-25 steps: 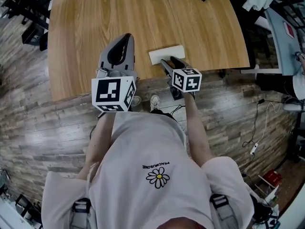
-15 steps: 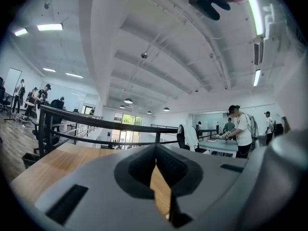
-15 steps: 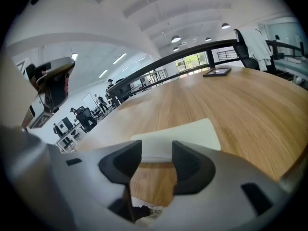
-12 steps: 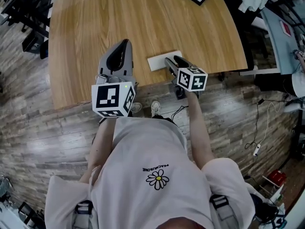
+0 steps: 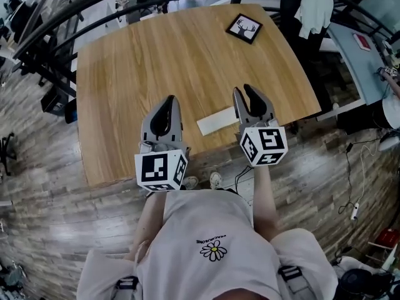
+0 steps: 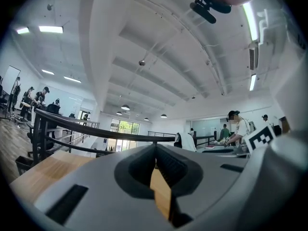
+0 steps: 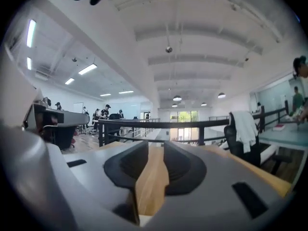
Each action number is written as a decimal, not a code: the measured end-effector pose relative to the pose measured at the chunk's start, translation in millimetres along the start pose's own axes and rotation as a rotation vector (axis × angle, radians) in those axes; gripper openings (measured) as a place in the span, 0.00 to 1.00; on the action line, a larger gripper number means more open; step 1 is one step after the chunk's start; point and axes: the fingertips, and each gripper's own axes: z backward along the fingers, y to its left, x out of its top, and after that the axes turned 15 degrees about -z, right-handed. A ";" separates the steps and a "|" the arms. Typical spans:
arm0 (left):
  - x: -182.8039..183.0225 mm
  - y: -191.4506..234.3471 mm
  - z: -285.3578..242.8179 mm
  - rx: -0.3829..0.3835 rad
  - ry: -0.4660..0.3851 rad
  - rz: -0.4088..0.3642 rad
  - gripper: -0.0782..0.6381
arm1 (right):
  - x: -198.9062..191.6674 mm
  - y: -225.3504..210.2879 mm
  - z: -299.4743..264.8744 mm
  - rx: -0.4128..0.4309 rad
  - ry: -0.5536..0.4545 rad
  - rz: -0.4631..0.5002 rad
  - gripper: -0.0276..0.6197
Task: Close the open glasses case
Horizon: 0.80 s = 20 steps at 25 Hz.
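The table (image 5: 187, 61) is light wood, its grain plain to see, with a smooth satin finish. The glasses case (image 5: 217, 121) looks off-white, smooth and matt. The floor (image 5: 56, 192) is grey planking with a faint sheen. The left tool (image 5: 169, 100) has a matt grey plastic shell and ribbed black inner faces.

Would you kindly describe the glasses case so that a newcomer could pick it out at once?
Start at the big wooden table. By its near edge, seen between the left gripper and the right gripper, lies the glasses case. It is a flat white oblong, unlike the black-framed deer picture at the far corner.
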 end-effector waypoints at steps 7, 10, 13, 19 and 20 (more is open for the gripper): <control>25.6 0.3 -12.7 -0.017 -0.058 -0.008 0.13 | 43.0 40.9 36.0 -0.057 -0.198 0.178 0.06; 27.2 -3.3 -13.9 -0.024 -0.064 -0.009 0.13 | 46.2 45.3 42.9 -0.067 -0.212 0.193 0.06; 29.3 -5.9 -17.2 -0.031 -0.077 -0.011 0.13 | 47.3 43.9 43.0 -0.076 -0.223 0.192 0.06; 31.5 -10.5 -20.8 -0.045 -0.085 -0.018 0.13 | 44.9 41.4 42.3 -0.086 -0.212 0.197 0.06; 31.2 -10.9 -21.1 -0.046 -0.084 -0.018 0.13 | 44.9 40.8 42.5 -0.087 -0.211 0.196 0.06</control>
